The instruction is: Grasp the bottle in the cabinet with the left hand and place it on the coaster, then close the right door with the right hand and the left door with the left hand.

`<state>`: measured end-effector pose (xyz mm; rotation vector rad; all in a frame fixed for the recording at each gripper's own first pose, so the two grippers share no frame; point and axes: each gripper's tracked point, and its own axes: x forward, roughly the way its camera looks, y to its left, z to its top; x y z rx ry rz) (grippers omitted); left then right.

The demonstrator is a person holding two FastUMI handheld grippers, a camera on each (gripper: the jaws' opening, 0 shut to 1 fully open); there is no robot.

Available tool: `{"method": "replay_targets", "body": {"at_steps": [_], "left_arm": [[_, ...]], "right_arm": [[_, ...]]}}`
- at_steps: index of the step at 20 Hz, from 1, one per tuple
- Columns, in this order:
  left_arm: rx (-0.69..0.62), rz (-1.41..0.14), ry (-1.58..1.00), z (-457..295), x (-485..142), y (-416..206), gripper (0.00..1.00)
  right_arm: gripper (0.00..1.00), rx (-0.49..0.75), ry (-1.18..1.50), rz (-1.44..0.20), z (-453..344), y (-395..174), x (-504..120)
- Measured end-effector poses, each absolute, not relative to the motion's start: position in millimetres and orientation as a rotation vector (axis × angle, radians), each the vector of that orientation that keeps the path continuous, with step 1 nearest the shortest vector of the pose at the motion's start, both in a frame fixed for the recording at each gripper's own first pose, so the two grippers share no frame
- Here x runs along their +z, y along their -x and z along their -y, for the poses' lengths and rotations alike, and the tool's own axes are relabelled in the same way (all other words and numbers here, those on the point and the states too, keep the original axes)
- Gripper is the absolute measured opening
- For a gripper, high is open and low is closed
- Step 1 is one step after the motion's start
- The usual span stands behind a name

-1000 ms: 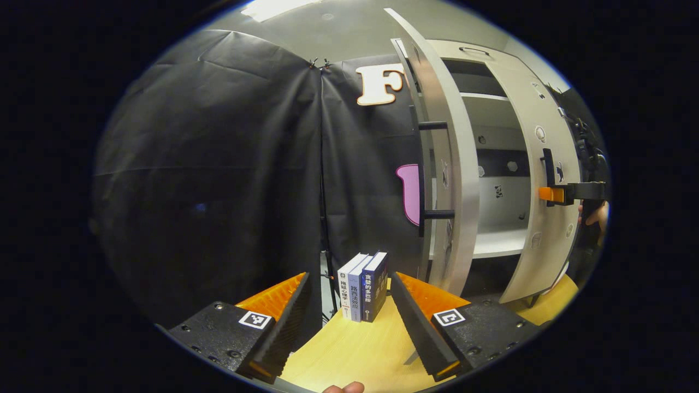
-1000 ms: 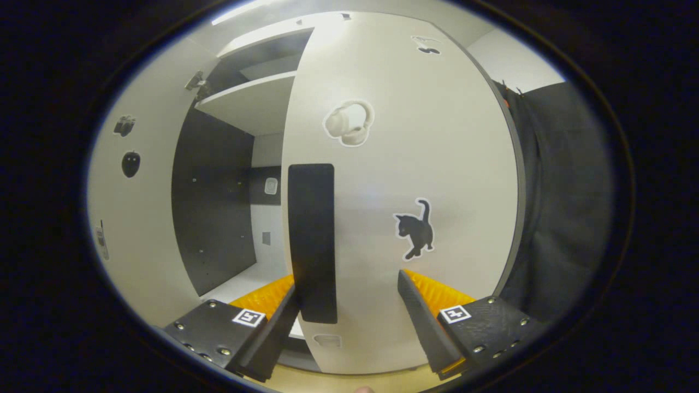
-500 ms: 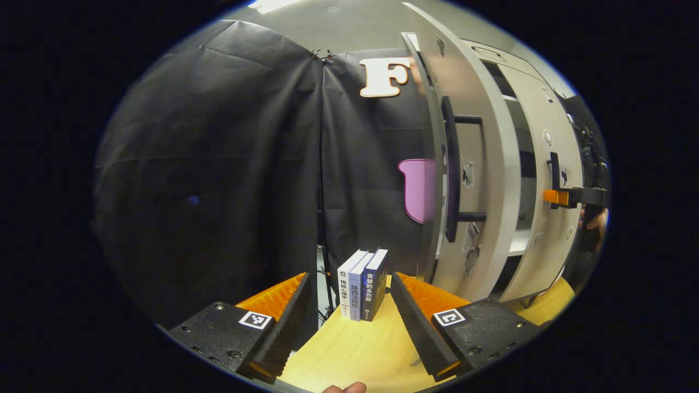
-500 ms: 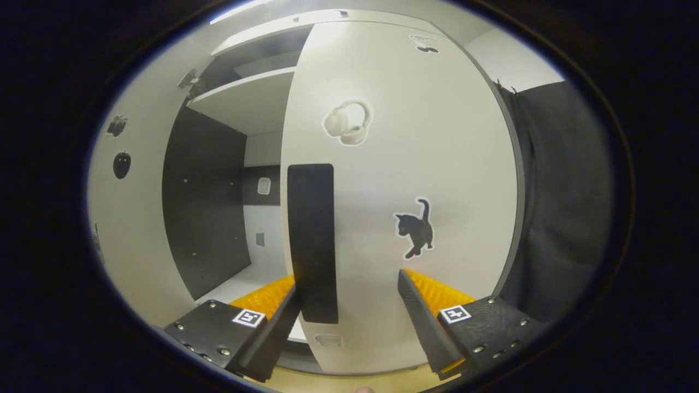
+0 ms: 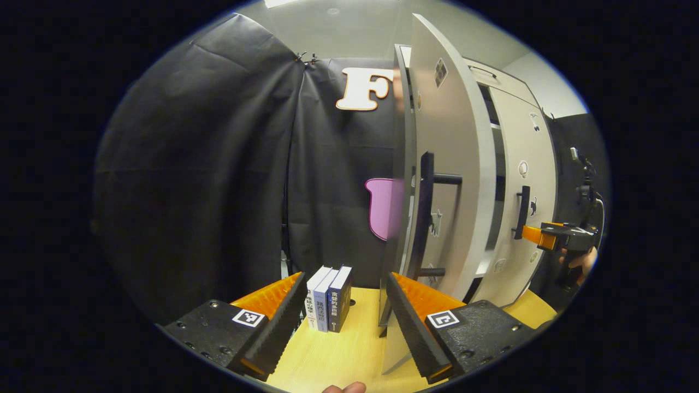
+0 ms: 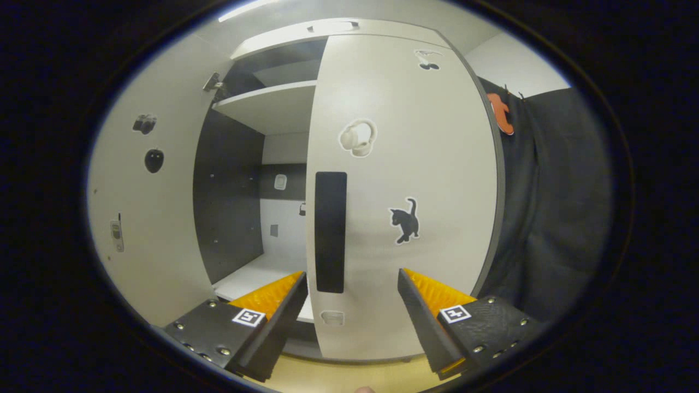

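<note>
In the left gripper view my left gripper point(image 5: 347, 322) is open with nothing between its fingers. The white cabinet's left door point(image 5: 448, 164) stands almost edge-on just right of it, its black bar handle point(image 5: 425, 218) facing me and its lower edge beside my right finger. Farther right, the right gripper point(image 5: 538, 236) hovers just off the right door point(image 5: 519, 180). In the right gripper view my right gripper point(image 6: 352, 322) is open a short way in front of the right door point(image 6: 415, 153), facing its black handle point(image 6: 330, 232) without touching it.
Three books point(image 5: 327, 297) stand upright on the wooden table point(image 5: 333, 360) ahead of the left gripper. Between the doors a gap shows the cabinet's bare lower shelf point(image 6: 256, 273) and an upper shelf point(image 6: 267, 103). Black cloth hangs to the left and right.
The right door has swung nearly shut and my right gripper has backed off its handle. The left door has turned toward the cabinet, and the left gripper has come up close beside it.
</note>
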<state>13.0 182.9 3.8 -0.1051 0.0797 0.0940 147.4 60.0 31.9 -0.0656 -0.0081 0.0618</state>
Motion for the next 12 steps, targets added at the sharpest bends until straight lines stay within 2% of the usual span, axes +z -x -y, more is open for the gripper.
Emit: {"method": "replay_targets", "body": {"at_steps": [7,8,10,12], "left_arm": [[0.036,-0.064,0.122,-164,21,-10,0.93],[0.024,-0.066,0.107,-158,22,-11,0.87],[0.001,-0.069,0.083,-149,24,-14,0.98],[0.009,-0.060,0.052,-148,28,-12,0.87]], "right_arm": [[1.00,0.062,0.057,-0.019,-48,-132,22],[1.00,0.062,0.060,-0.022,-46,-128,20],[1.00,0.061,0.065,-0.028,-40,-121,17],[1.00,0.059,0.061,-0.034,-33,-113,15]]}}
